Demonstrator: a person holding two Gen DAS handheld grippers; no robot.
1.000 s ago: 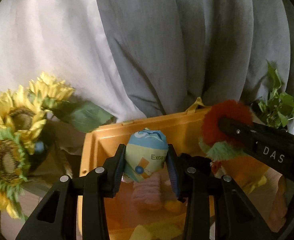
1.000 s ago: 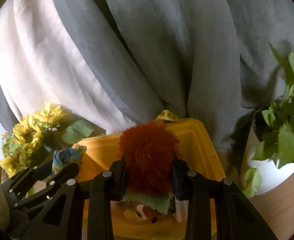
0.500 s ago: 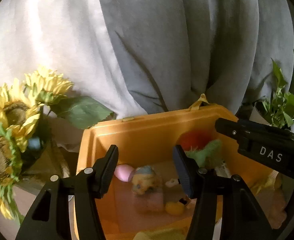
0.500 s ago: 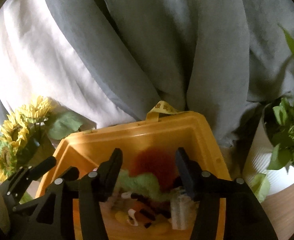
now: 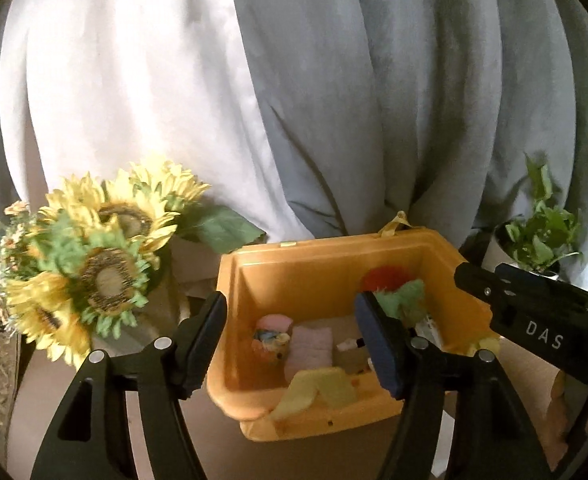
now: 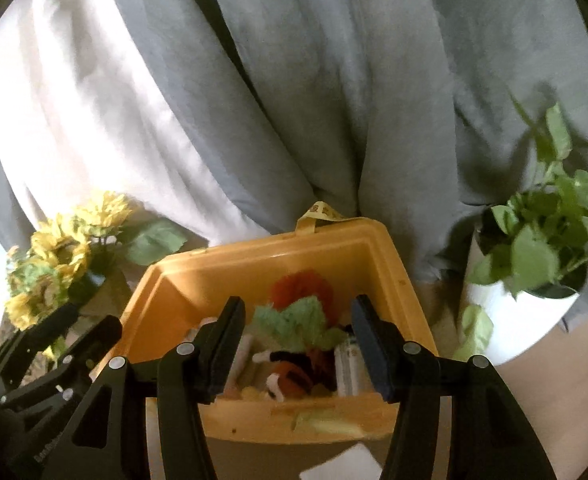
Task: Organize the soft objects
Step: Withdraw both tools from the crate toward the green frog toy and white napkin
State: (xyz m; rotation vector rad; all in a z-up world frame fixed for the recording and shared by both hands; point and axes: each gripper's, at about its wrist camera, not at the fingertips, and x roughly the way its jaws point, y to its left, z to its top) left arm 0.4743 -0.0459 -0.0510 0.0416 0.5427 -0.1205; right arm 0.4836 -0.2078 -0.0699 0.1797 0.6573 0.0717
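The red-and-green fuzzy plush toy (image 6: 299, 304) lies inside the orange plastic bin (image 6: 254, 260), beyond and between the jaws of the right gripper (image 6: 295, 350), which stand apart and hold nothing. The blue-and-yellow soft ball (image 5: 270, 338) lies on the bin floor beside a pink plush block (image 5: 309, 346), beyond the left gripper (image 5: 290, 340). Its jaws have just been opening, with nothing between them. Artificial sunflowers (image 5: 94, 268) stand left of the left jaw. A potted green plant (image 6: 533, 248) stands right of the right jaw.
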